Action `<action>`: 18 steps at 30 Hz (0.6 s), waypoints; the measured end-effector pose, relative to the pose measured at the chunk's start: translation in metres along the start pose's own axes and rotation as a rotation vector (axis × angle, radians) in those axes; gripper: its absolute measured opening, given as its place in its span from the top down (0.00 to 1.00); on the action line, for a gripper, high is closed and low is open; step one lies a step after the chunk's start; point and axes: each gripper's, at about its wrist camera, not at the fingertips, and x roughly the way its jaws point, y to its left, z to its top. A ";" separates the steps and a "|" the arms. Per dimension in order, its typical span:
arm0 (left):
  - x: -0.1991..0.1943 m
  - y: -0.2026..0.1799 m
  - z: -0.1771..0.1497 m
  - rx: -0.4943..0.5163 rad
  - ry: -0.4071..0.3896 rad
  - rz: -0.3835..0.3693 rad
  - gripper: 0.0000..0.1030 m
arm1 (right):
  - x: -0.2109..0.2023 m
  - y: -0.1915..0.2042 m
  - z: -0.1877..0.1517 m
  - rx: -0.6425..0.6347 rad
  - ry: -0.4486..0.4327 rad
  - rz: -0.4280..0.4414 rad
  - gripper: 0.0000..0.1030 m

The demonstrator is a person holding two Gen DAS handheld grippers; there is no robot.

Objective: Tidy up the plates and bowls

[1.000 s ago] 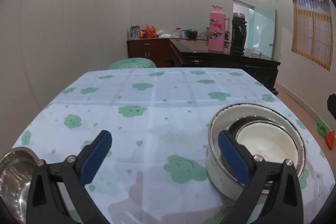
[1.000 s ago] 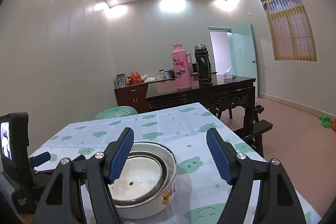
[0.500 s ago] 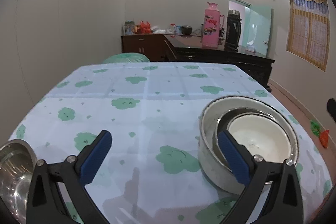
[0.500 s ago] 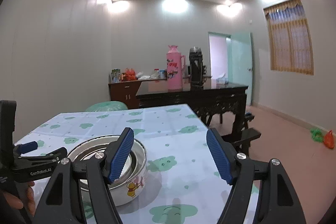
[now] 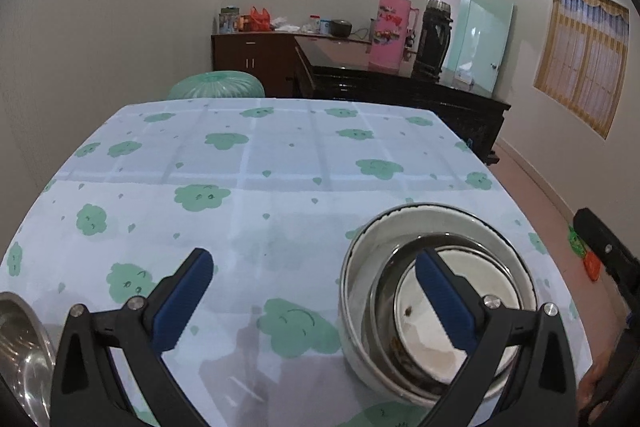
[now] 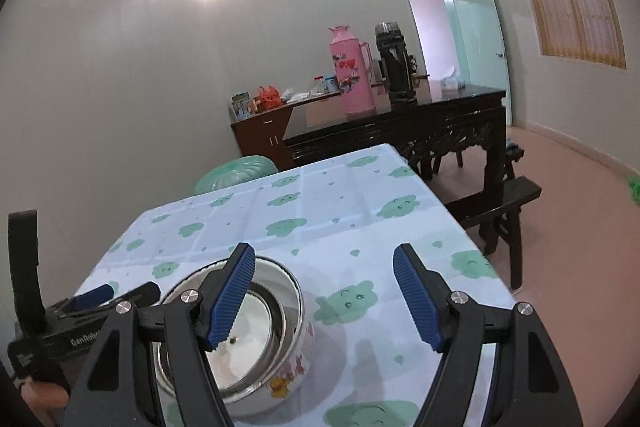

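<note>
We see a table (image 5: pixel 280 163) under a pale cloth printed with green clouds, and on it, near the right edge, a stack of nested bowls (image 5: pixel 436 303): a white enamel bowl (image 6: pixel 296 351) with a cartoon print on its side, a steel bowl (image 6: pixel 276 311) inside it, and a white dish (image 5: pixel 460 291) innermost, with a dark speck on its bottom. Our left gripper (image 5: pixel 312 299) hovers over the cloth with its blue-padded jaws spread wide and nothing between them; its right finger (image 5: pixel 440 299) lies in front of the stack's interior in the view, and whether it touches we cannot tell. Our right gripper (image 6: pixel 324 299) hangs beside the stack, jaws likewise spread and empty, its left finger (image 6: pixel 232 295) overlapping the bowls' rim in the view. A second steel bowl (image 5: pixel 20 343) sits at the table's near left corner, well apart from the stack. Beyond the table stand a green stool (image 5: pixel 218 85), a dark wooden sideboard (image 6: pixel 440 115) bearing a pink flask (image 6: pixel 352 71) and a black flask (image 6: pixel 394 63), and a doorway (image 6: pixel 432 39).
</note>
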 end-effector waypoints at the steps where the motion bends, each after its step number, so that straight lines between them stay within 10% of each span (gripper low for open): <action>1: 0.002 -0.001 0.000 0.004 0.004 0.002 0.00 | 0.004 0.000 -0.004 -0.005 -0.005 -0.011 0.29; 18: 0.023 -0.001 -0.007 0.013 0.048 -0.004 0.00 | 0.018 0.003 -0.019 -0.028 0.035 0.017 0.29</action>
